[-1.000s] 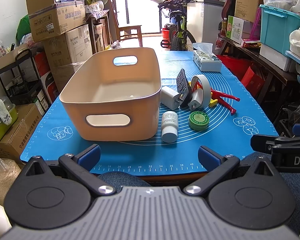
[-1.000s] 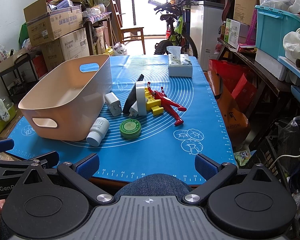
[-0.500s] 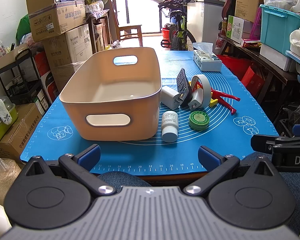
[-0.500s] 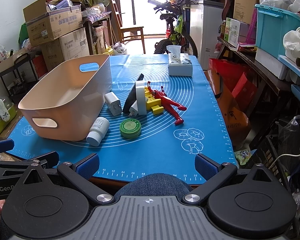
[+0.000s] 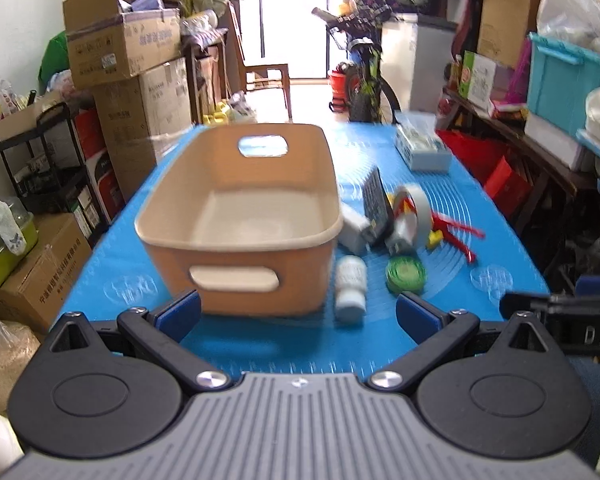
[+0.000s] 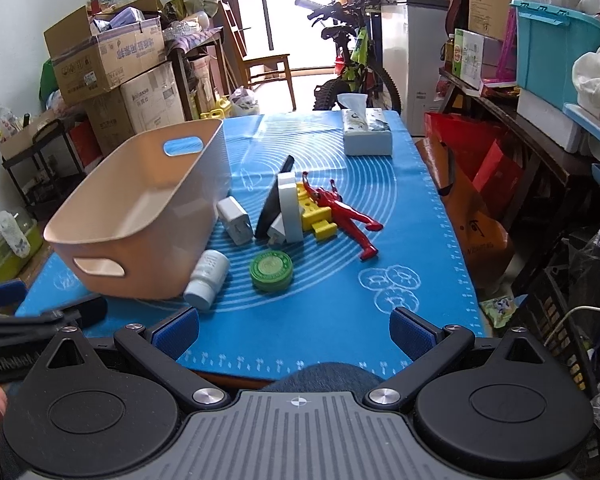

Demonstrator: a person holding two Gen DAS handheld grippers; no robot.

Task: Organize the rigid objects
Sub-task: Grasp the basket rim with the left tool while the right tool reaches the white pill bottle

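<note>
Progress so far is looking like zero: the tan bin (image 5: 236, 216) is sitting empty on the blue mat (image 6: 400, 208), and everything is still waiting just to its right. I'm seeing the white bottle (image 6: 207, 278) lying against the bin's corner, the green tin (image 6: 271, 271), the white charger (image 6: 236, 220), the tape roll (image 5: 410, 216), the black remote (image 6: 274, 204), the yellow blocks (image 6: 316, 216) and the red figure (image 6: 348, 216). Left gripper (image 5: 298, 312) and right gripper (image 6: 294, 330) are both hanging near the table edge, jaws spread wide, gripping nothing. So all the loading is still ahead.
</note>
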